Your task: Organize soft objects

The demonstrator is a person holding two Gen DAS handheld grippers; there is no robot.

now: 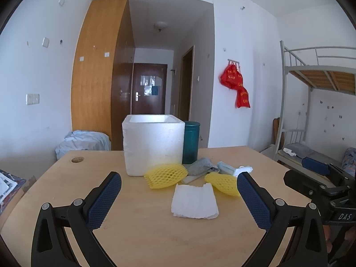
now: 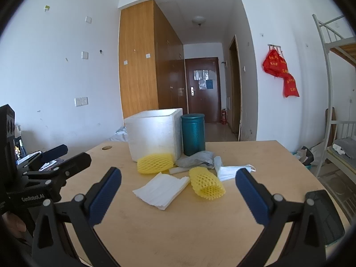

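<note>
On the wooden table [image 1: 144, 233] [image 2: 200, 233] stands a white foam box [image 1: 153, 144] [image 2: 153, 135], open at the top. In front of it lie two yellow foam nets [image 1: 165, 175] [image 1: 222, 183] [image 2: 154, 163] [image 2: 205, 183], a white foam sheet [image 1: 194, 201] [image 2: 163, 189], a grey cloth [image 1: 201, 166] [image 2: 197, 159] and a white face mask [image 1: 241, 170] [image 2: 233, 171]. My left gripper [image 1: 179, 183] is open, held short of the sheet with nothing between its fingers. My right gripper [image 2: 178, 179] is open too, facing the pile from the near side.
A dark green canister [image 1: 191, 142] [image 2: 193, 133] stands right of the box. The table has a round hole [image 1: 77, 159] at its far left. A wardrobe [image 1: 100, 71], a hallway door [image 1: 148, 89] and a bunk bed [image 1: 318, 111] lie beyond. Each gripper shows at the edge of the other's view.
</note>
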